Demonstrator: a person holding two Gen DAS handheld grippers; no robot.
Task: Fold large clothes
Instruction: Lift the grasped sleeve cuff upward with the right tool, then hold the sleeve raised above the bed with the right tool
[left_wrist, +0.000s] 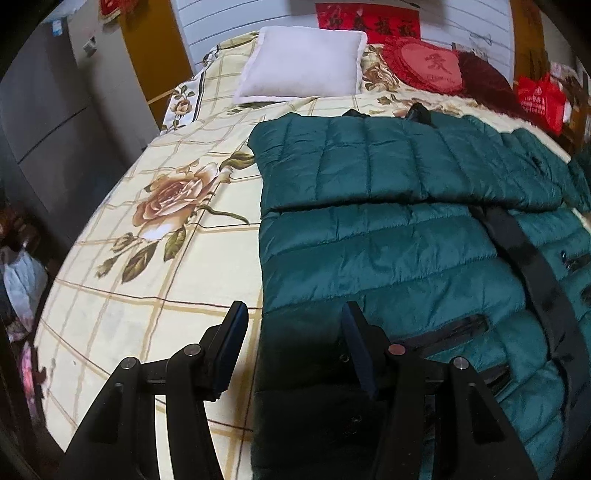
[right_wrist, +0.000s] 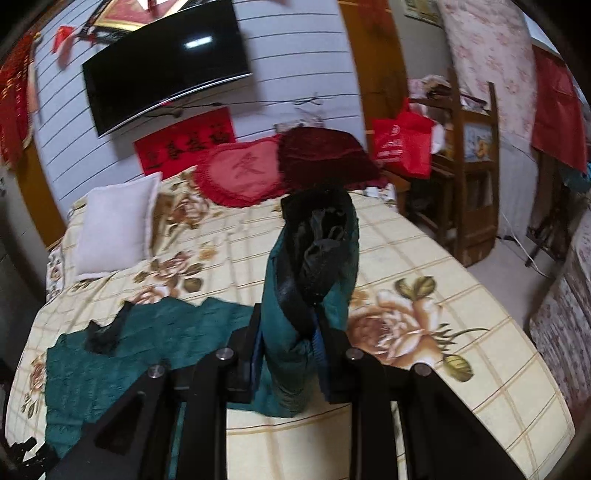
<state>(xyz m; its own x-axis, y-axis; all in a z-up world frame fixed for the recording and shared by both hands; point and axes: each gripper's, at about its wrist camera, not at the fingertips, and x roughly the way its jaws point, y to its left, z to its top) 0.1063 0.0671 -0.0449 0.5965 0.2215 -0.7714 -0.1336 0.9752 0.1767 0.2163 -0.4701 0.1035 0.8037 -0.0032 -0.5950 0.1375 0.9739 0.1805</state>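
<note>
A dark green quilted puffer jacket (left_wrist: 388, 229) lies spread on the bed, its far sleeve folded over the body. My left gripper (left_wrist: 291, 332) is open, hovering over the jacket's near left hem edge, one finger over the sheet and one over the jacket. My right gripper (right_wrist: 288, 332) is shut on the jacket's other sleeve (right_wrist: 314, 266), held up off the bed with its black cuff lining showing. The jacket body (right_wrist: 129, 350) lies to the left below it.
The bed has a cream floral sheet (left_wrist: 147, 258). A white pillow (left_wrist: 303, 62) and red cushions (left_wrist: 428, 62) lie at the headboard. A red bag (right_wrist: 402, 147) and wooden shelf (right_wrist: 472, 166) stand right of the bed. A TV (right_wrist: 166, 66) hangs on the wall.
</note>
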